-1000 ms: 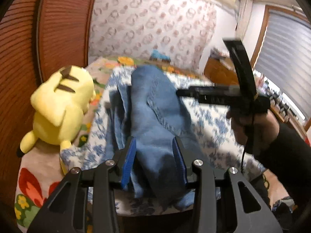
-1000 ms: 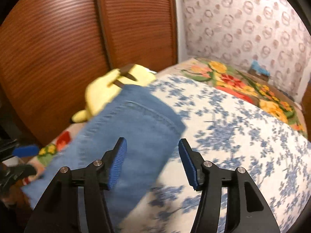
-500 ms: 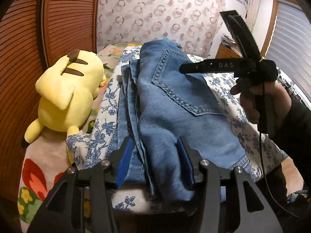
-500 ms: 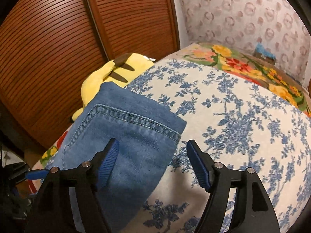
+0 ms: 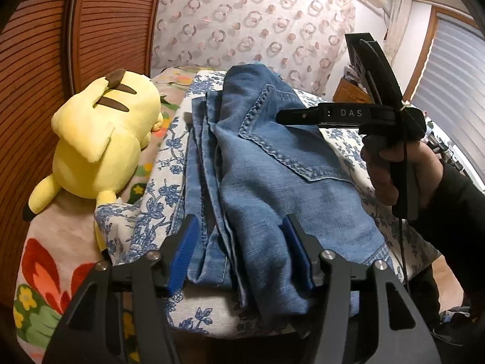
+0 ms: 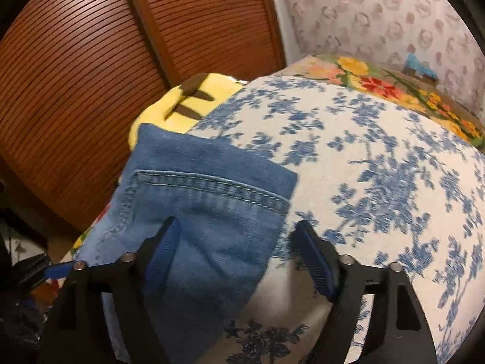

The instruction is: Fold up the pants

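yellow plush (image 5: 103, 139) sits far left on the floral bedding, just beside the folded jeans (image 5: 266, 163) and apart from both tools. left gripper (image 5: 239, 257) is wide open with nothing held, blue pads straddling the near end of the denim stack where it hangs over the near edge of the blue-flower sheet (image 5: 157, 182). the stack's long axis runs straight away from the left fingers toward the curtain, layered edges on its left side, back pocket facing up. right gripper (image 6: 239, 261) is also spread wide and empty, hovering over the far right corner of the jeans by the pocket hem; in the left view it appears side-on as a black bar over the pocket. whether its left pad touches the cloth i can't tell, that view is motion-blurred. judgement: left is nearer the hanging end, so the next fold likely starts there, lifting along the long axis toward the far end. open sheet to the right and beyond gives room; plush crowds the left, near bed edge limits pullback.
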A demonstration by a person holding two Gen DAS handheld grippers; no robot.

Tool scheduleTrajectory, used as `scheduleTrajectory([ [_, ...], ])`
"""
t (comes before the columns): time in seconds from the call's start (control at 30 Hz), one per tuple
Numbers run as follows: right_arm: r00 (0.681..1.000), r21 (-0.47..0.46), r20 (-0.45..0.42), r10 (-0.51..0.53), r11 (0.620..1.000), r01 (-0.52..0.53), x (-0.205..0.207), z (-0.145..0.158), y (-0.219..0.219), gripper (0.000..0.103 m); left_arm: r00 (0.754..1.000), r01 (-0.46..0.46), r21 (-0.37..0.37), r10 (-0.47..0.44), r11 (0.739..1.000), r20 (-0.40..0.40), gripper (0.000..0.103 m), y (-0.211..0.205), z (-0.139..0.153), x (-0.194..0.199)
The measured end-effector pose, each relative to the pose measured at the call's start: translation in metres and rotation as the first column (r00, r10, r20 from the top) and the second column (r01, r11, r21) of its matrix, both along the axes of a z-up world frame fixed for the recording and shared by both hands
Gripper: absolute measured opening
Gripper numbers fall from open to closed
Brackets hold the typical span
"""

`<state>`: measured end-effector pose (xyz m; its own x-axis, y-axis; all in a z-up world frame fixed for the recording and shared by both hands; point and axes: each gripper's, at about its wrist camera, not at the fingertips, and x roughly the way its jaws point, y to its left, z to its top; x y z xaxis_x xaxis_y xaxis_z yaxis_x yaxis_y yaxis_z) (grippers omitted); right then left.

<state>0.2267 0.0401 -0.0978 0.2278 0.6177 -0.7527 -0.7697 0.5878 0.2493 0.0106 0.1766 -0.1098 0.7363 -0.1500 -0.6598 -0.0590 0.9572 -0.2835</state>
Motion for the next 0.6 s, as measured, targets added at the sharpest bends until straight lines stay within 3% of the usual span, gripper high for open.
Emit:
scheduleTrajectory([
  [0.07, 1.000, 0.010, -0.002, 0.019, 1.000, -0.019, -0.002, 0.001, 0.001, 0.062, 1.000, 0.018, -0.024, -0.018, 1.000, -0.001, 0.041, 0.000, -0.001, 0.000],
  [0.13, 0.999, 0.022, 0.011, 0.036, 0.999, -0.036, -0.005, 0.005, 0.000, 0.047, 1.000, 0.030, -0.013, -0.030, 0.999, -0.002, 0.036, -0.003, 0.001, 0.000],
  [0.2, 0.998, 0.052, 0.032, 0.054, 0.997, -0.055, -0.009, 0.013, -0.004, 0.032, 1.000, 0.028, -0.024, -0.028, 0.999, -0.002, 0.023, -0.002, 0.003, -0.001],
  [0.3, 0.995, 0.087, 0.075, 0.070, 0.993, -0.077, -0.016, 0.027, -0.007, 0.027, 0.999, 0.036, -0.041, -0.036, 0.998, -0.005, 0.013, -0.002, 0.011, 0.000],
  [0.47, 0.970, 0.100, 0.233, 0.063, 0.991, -0.088, -0.037, 0.054, 0.003, 0.024, 0.999, 0.041, -0.064, -0.040, 0.997, 0.014, 0.011, 0.006, 0.027, 0.004],
  [0.6, 0.968, 0.128, 0.245, 0.055, 0.988, -0.089, -0.023, 0.067, 0.013, 0.024, 0.999, 0.017, -0.037, -0.016, 0.999, 0.037, 0.010, 0.016, 0.042, 0.018],
])
